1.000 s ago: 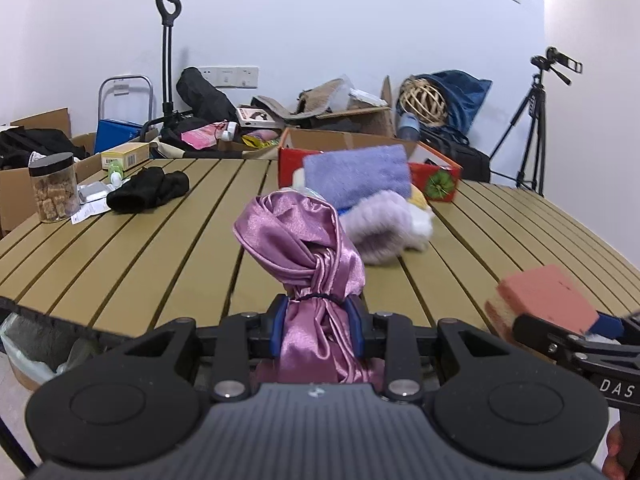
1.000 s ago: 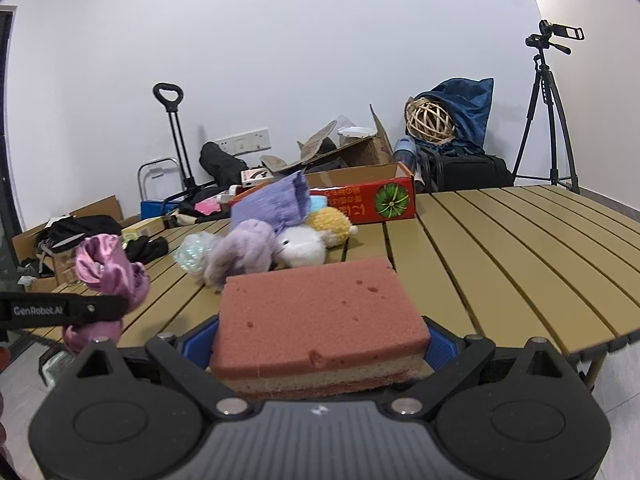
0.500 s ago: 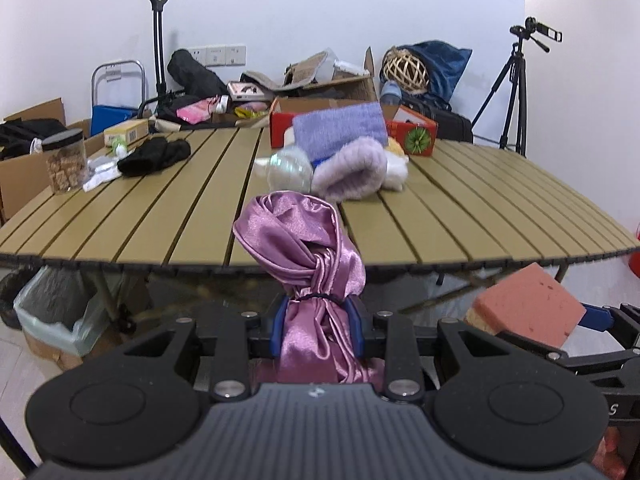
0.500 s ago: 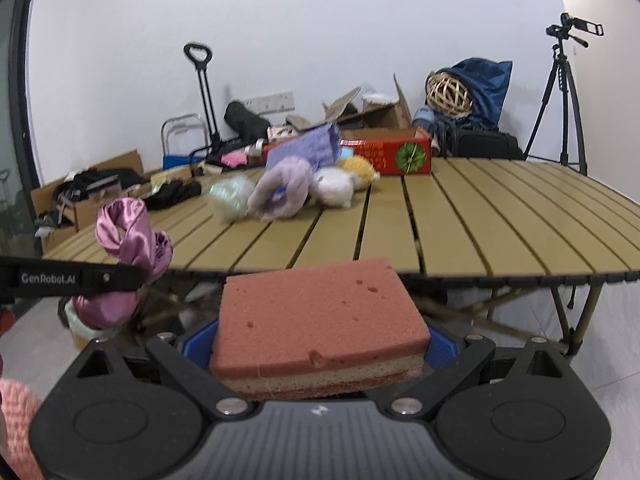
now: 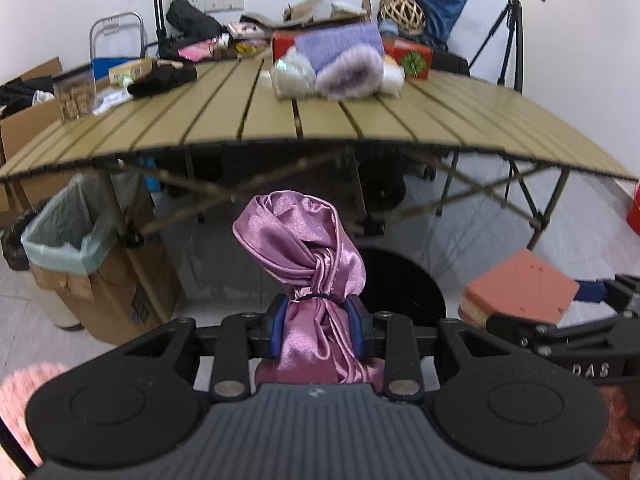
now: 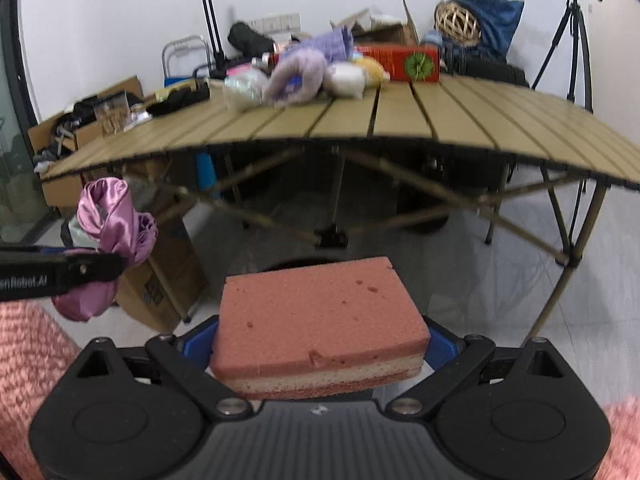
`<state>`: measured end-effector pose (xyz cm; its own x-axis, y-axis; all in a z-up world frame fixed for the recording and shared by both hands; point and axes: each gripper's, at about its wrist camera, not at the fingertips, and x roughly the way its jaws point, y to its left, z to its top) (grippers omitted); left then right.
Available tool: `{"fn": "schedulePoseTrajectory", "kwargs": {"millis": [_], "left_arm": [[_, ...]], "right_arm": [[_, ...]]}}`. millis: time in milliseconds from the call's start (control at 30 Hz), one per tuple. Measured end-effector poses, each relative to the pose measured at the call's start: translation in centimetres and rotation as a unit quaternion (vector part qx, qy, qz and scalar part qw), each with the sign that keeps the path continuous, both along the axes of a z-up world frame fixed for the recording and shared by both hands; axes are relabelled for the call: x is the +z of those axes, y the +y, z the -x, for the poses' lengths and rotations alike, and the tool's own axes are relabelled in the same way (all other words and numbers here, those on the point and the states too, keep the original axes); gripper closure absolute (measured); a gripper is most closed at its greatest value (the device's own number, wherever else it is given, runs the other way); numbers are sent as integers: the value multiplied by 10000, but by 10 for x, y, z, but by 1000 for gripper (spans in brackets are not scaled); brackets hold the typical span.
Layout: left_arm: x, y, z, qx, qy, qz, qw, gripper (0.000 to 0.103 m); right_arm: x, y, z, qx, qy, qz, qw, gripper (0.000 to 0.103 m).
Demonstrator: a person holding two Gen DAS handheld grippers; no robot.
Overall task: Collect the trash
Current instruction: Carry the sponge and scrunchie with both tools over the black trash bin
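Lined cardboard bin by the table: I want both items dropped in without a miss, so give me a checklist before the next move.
1. Left hand-held gripper shut on the pink satin cloth bundle: ok.
2. Right hand-held gripper shut on the pink sponge: ok.
3. Lined cardboard bin mouth open: ok.
4. Either item above the bin: not ok, both are off to its side.
5. Room inside the bin: cannot tell.
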<state>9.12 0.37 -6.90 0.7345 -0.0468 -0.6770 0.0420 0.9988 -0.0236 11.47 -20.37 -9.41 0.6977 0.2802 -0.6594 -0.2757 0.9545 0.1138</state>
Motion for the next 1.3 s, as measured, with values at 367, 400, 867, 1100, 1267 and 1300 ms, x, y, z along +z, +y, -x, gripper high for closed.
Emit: {"fn": "schedulePoseTrajectory", "kwargs": {"millis": [367, 400, 867, 1100, 1267, 1300], "left_arm": [[-28, 3, 4, -66, 320, 94, 9994, 72], [-30, 5, 2, -51, 357, 124, 9993, 72], [-51, 35, -26, 297, 605, 278, 9973, 72], [-61, 39, -48, 437, 522, 127, 9976, 72], [-70, 43, -59, 530, 715, 164, 9959, 72], [-71, 44, -62, 539, 735, 189, 9957, 72]], "right_arm": [[-30, 7, -1, -16, 814, 153, 9966, 4], [-32, 9, -2, -10, 880, 181, 9960, 4], [-56, 42, -39, 193, 1089, 469, 9928, 4], [-65, 55, -69, 238, 757, 466, 9958, 4], [-80, 61, -89, 324, 545, 387, 9972, 4], [-83, 62, -91, 318, 526, 376, 9974, 4]]}}
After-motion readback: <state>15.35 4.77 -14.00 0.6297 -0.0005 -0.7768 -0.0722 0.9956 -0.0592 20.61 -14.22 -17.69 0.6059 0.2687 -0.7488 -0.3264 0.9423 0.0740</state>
